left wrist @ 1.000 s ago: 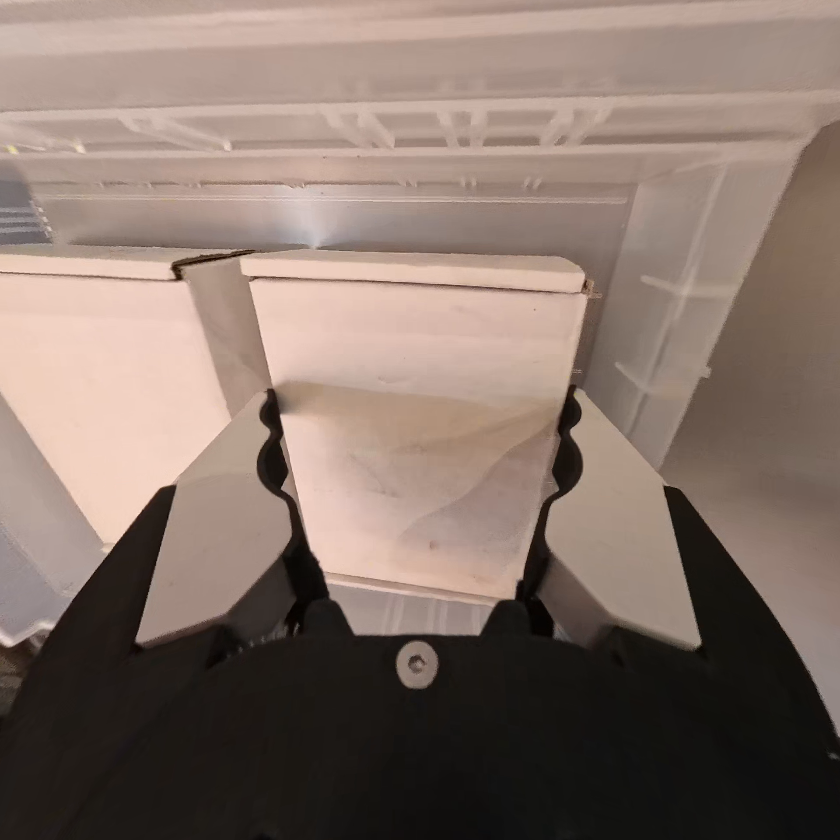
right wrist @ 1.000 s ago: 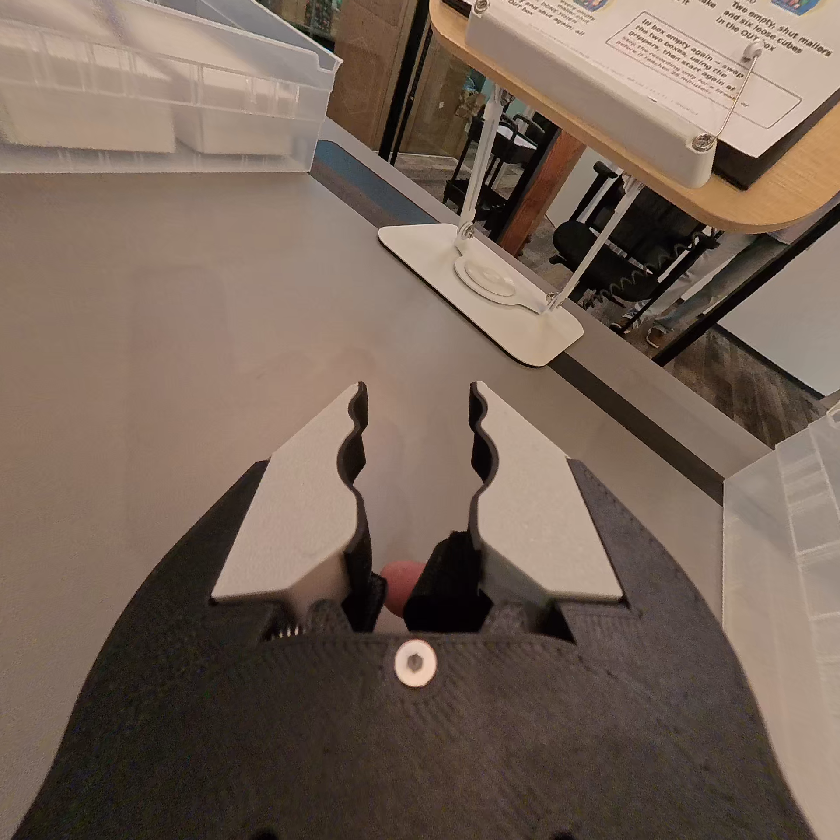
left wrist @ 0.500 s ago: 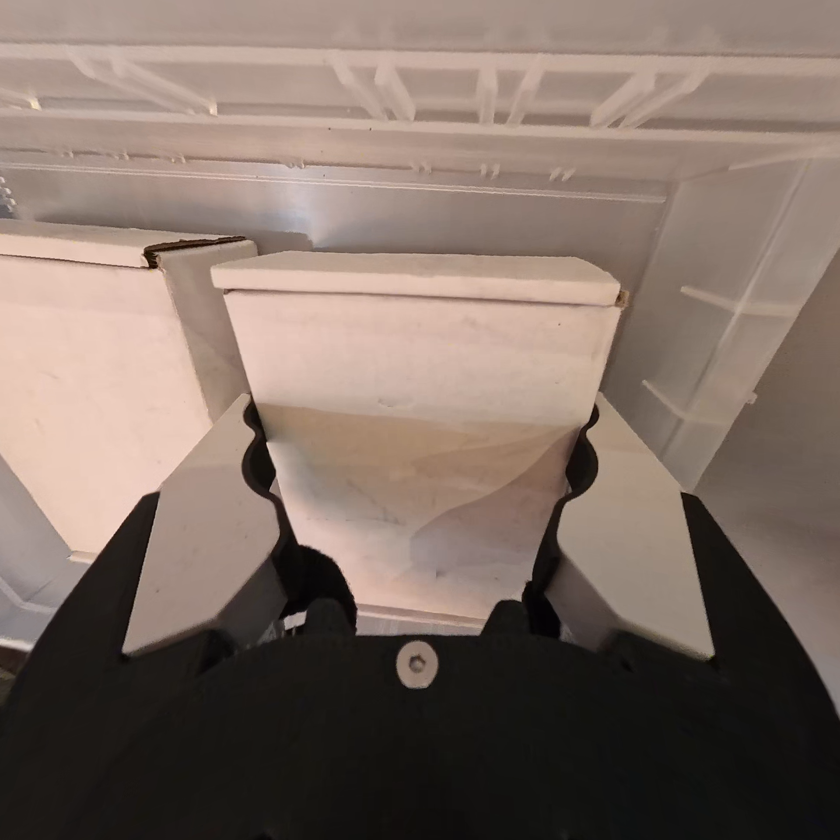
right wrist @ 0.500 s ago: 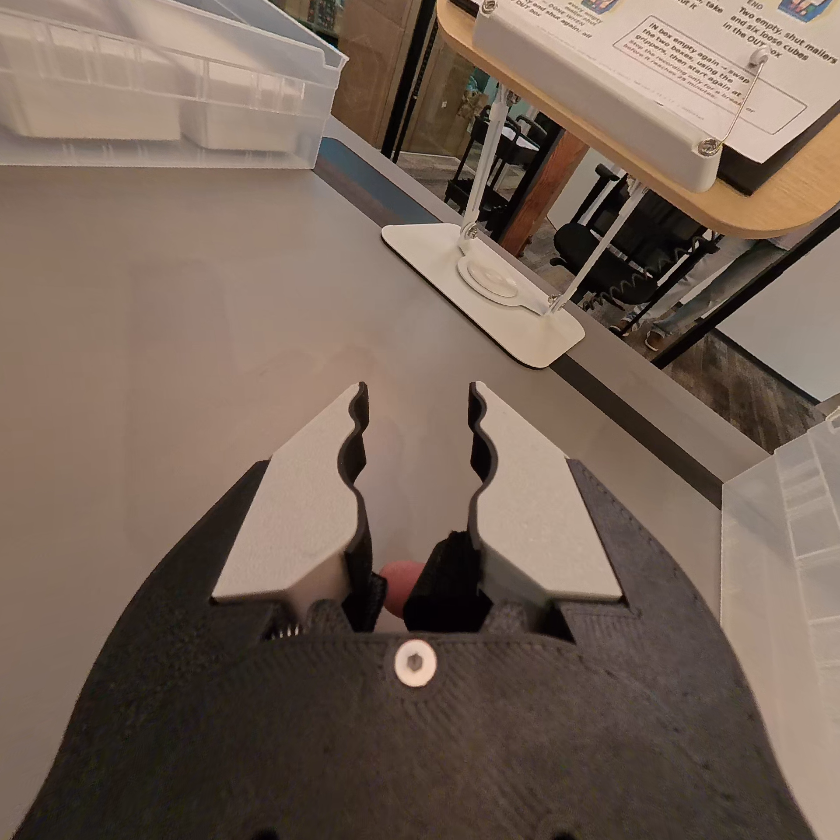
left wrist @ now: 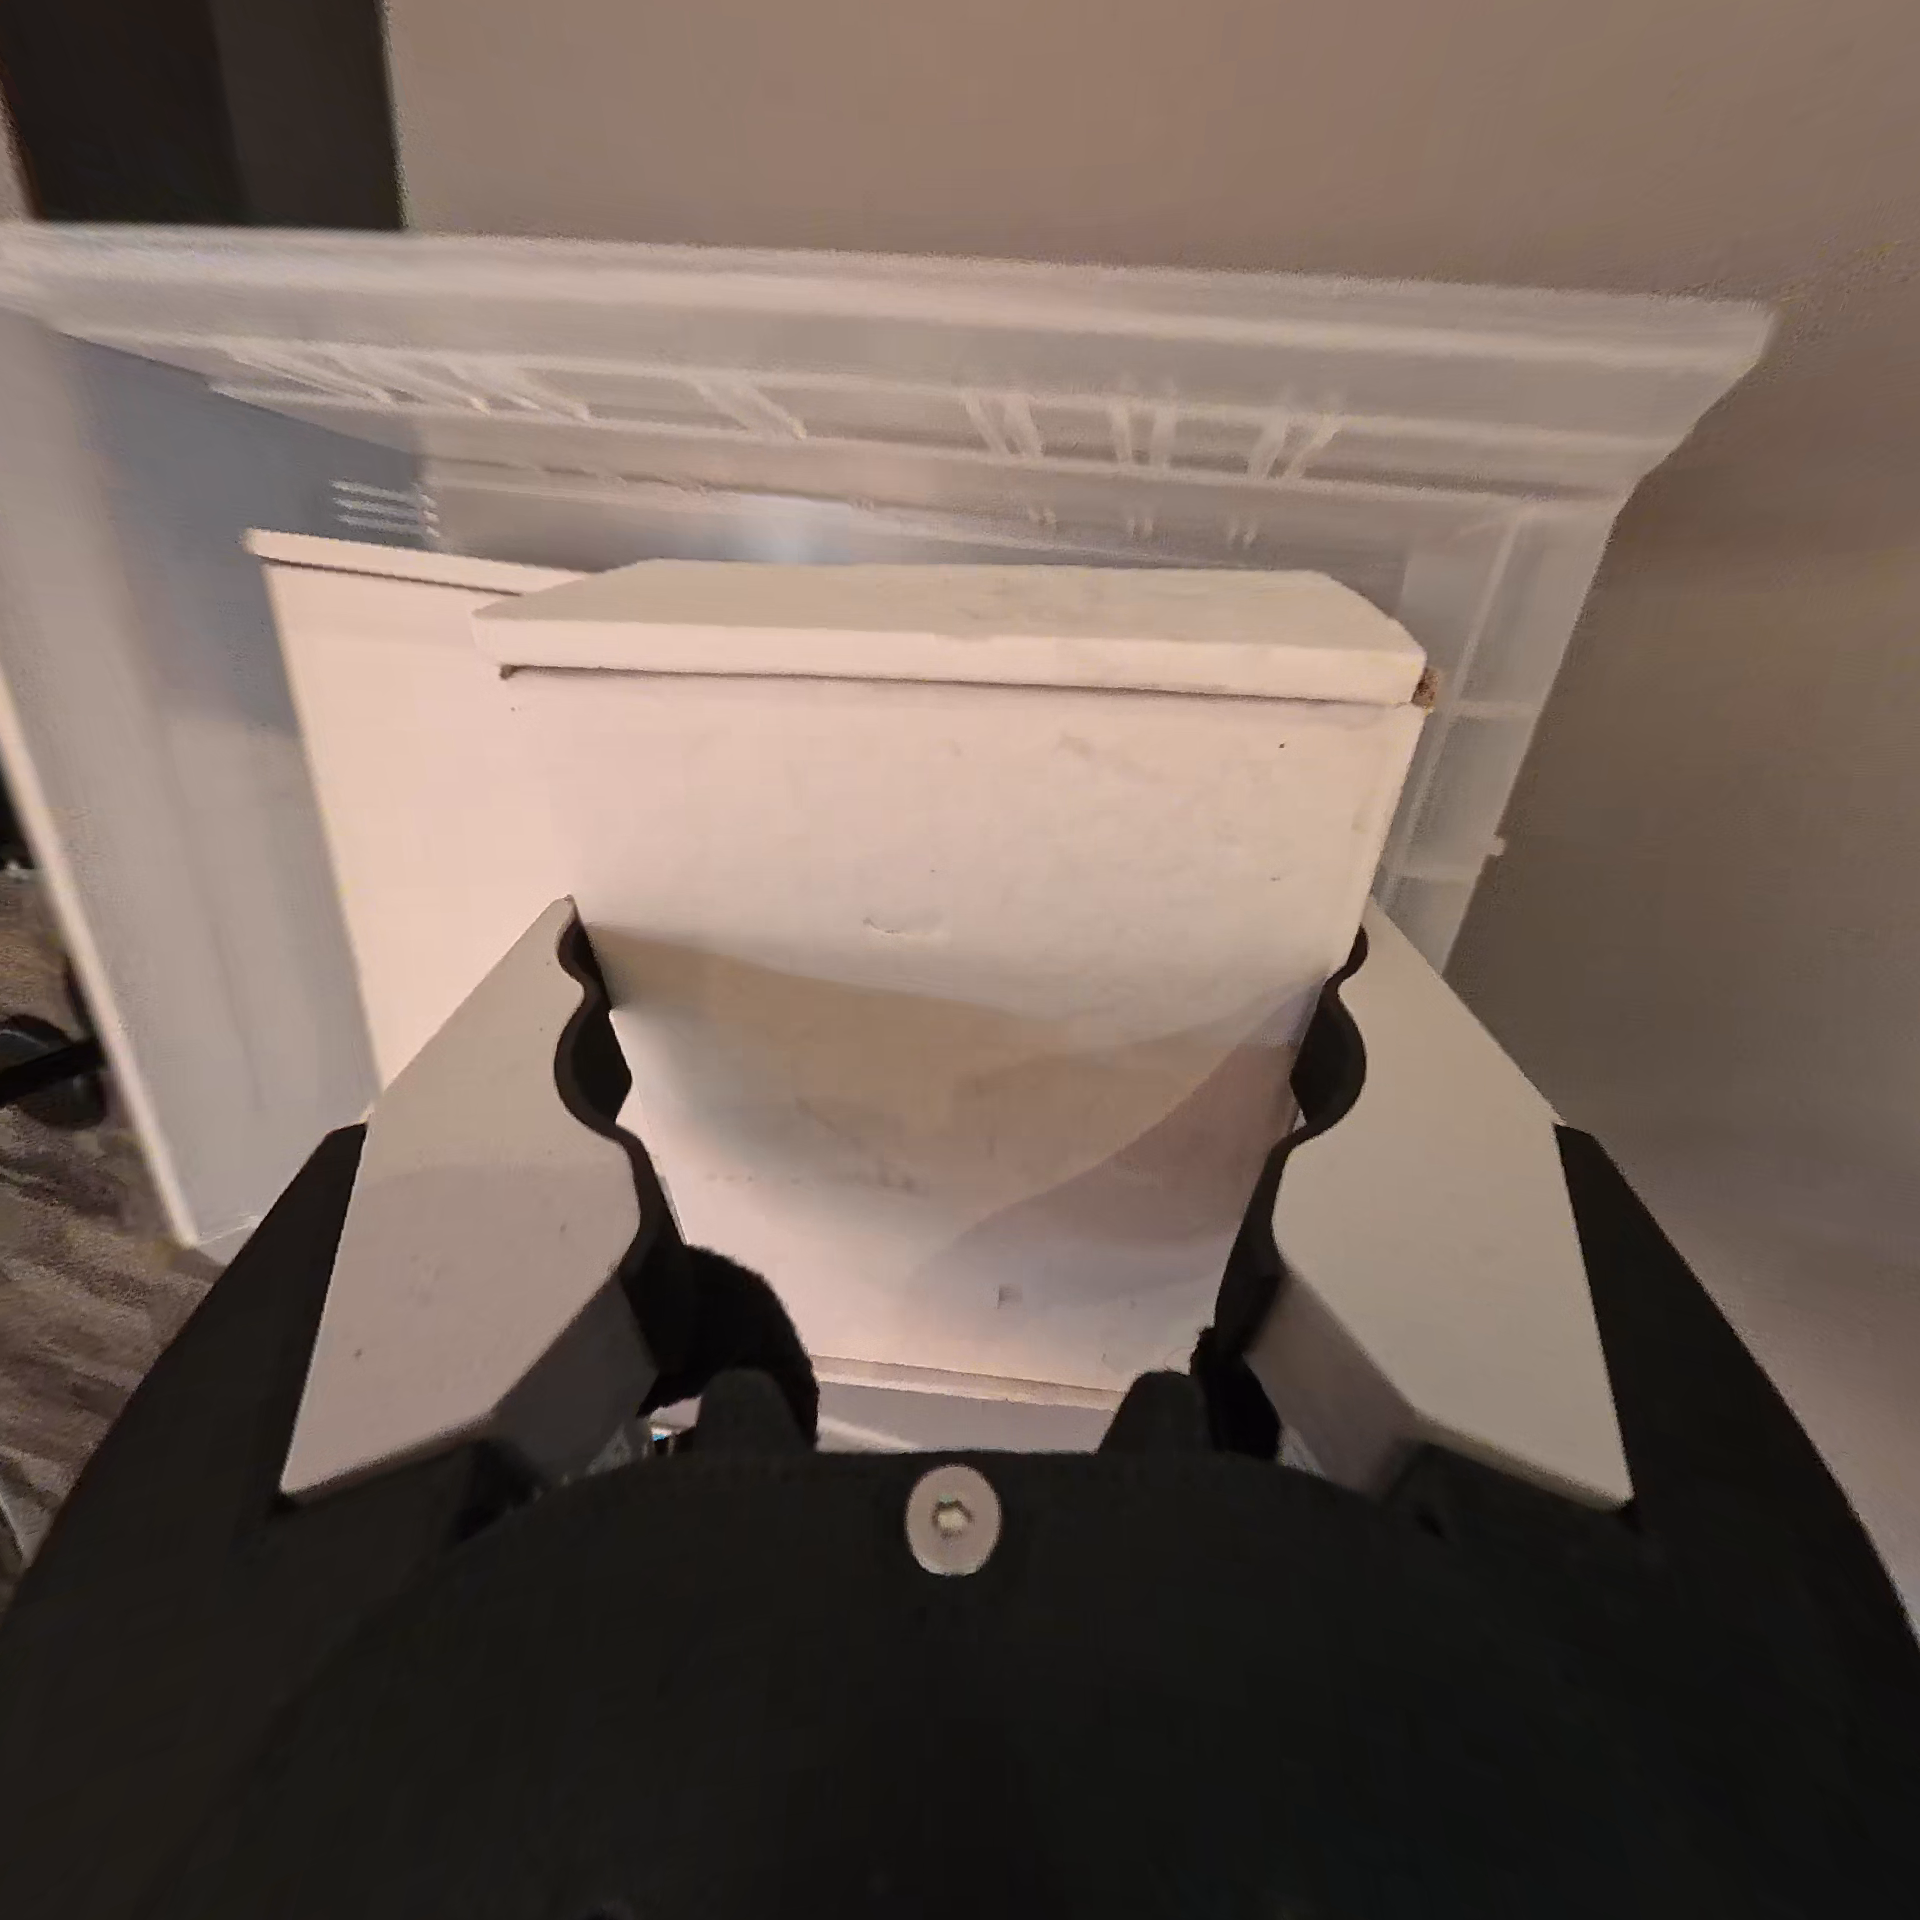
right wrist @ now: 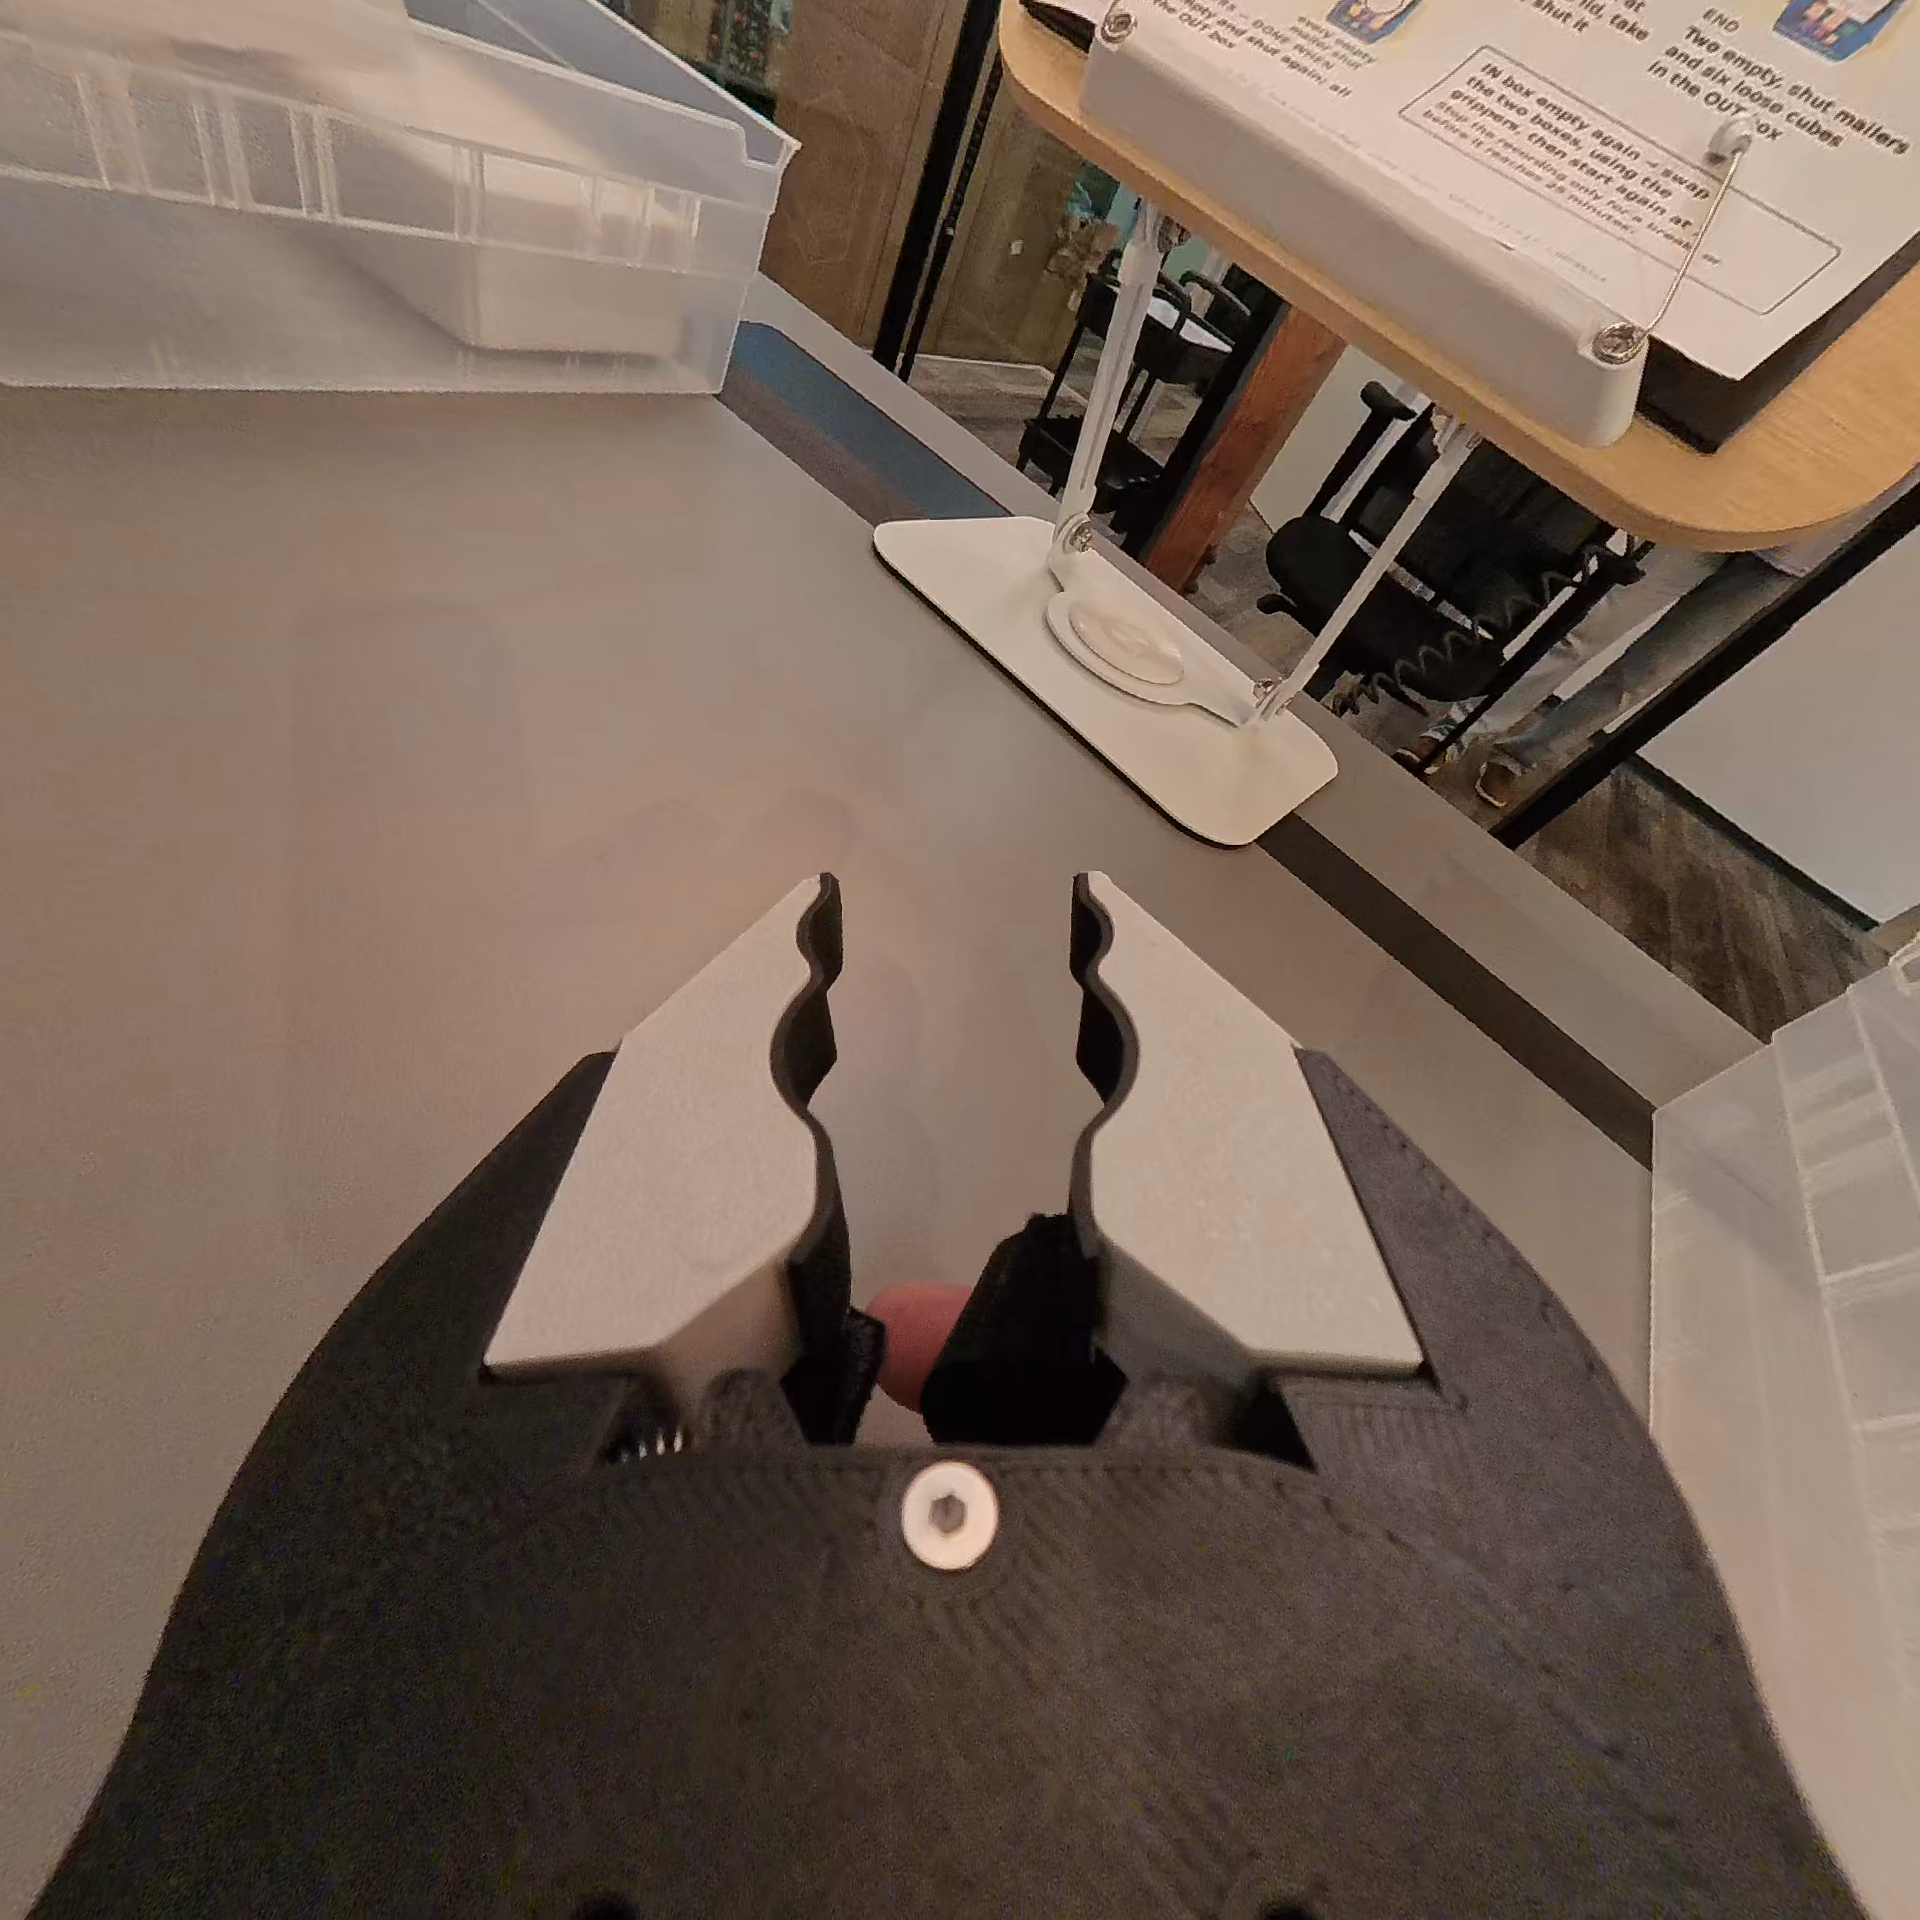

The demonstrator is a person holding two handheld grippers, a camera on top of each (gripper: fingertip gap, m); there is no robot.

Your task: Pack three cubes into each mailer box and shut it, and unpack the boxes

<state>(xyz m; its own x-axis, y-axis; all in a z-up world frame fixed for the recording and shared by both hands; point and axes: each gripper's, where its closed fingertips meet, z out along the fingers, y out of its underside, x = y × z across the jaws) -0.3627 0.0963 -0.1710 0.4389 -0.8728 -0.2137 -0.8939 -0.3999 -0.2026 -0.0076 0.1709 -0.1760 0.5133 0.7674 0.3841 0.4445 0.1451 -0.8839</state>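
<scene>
White mailer box [left wrist: 966, 831] fills the wide-spread left tool [left wrist: 966, 935].

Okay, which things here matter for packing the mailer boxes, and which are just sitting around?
Part of the job:
- white mailer box, held by the left gripper
- second mailer box behind it
- clear bin
- right gripper, jaws apart, empty

Just there:
- instruction sheet stand
- grey table
</scene>
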